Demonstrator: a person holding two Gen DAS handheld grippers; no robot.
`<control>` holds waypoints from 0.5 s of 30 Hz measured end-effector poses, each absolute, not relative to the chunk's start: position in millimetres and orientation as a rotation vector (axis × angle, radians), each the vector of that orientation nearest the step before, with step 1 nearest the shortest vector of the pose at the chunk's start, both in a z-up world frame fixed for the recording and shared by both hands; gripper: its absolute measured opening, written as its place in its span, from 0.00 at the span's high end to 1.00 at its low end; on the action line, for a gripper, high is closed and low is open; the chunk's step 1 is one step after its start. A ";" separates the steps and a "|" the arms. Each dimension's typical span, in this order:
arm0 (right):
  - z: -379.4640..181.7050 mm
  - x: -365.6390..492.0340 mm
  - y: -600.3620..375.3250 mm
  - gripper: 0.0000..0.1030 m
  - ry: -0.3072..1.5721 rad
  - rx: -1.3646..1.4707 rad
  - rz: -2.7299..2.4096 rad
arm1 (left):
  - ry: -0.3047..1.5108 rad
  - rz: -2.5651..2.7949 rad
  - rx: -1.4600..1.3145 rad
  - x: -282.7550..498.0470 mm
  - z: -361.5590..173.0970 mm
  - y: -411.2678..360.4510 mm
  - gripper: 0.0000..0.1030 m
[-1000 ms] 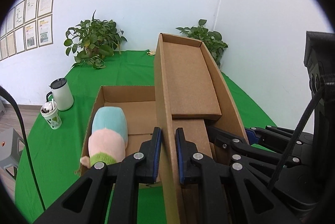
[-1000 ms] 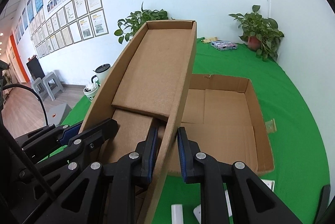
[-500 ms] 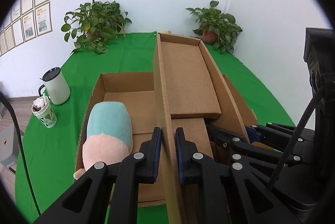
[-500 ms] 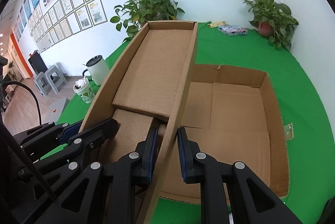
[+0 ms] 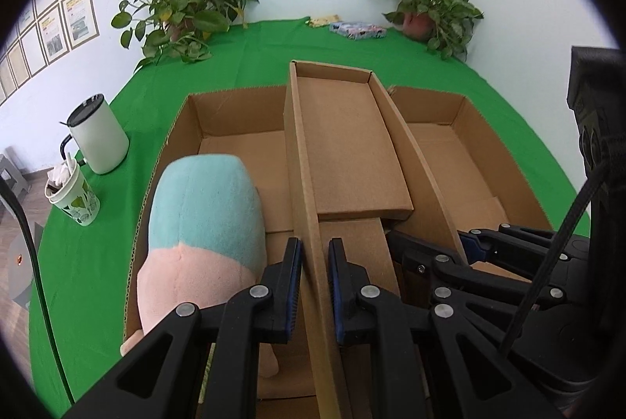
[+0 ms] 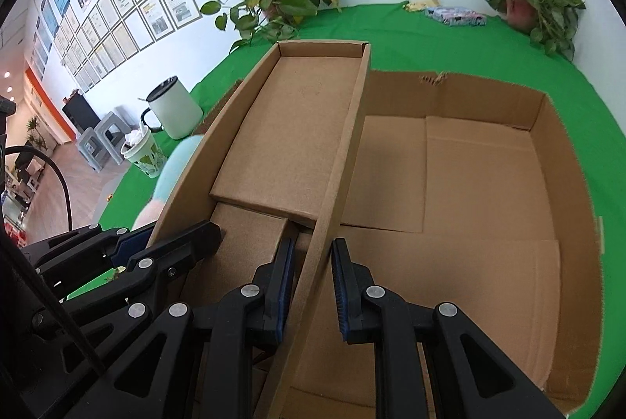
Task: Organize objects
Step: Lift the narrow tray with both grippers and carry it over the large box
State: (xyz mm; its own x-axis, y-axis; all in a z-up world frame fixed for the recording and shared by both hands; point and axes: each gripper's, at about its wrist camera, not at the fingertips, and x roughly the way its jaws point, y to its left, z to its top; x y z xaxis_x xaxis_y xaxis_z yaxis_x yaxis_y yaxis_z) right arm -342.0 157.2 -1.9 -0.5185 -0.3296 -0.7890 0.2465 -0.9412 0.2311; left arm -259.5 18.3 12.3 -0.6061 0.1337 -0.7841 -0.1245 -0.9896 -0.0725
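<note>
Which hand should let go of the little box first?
Probably the right. The right tool grips the small box's wall over bare floor of the big box. The left tool sits against the plush toy, more cramped.

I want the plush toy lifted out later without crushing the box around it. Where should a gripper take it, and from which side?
Probably take the plush toy across its rounded teal upper body, coming from above. It lies against the large cardboard box's left wall, and the narrow cardboard tray stands close on its other side, so side approaches look blocked. The soft body should compress for a two-finger pinch.
</note>
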 end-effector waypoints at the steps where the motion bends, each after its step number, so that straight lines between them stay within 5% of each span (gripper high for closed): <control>1: -8.4 -345.9 156.1 0.84 -0.130 1.326 -2.467 | -0.019 2.691 -1.332 -261.5 8.7 16.9 0.87; 15: -68.1 -377.3 134.1 0.86 -0.150 1.436 -2.375 | -0.072 2.644 -1.475 -270.8 -25.1 5.5 0.84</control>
State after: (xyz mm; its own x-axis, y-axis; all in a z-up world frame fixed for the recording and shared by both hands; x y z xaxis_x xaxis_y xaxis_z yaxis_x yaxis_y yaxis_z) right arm -377.3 134.1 -68.1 -0.4187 -0.3564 -0.8353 0.2487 -0.9296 0.2719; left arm -270.8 5.5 -25.1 -0.5207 0.1211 -0.8451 -0.0750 -0.9925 -0.0960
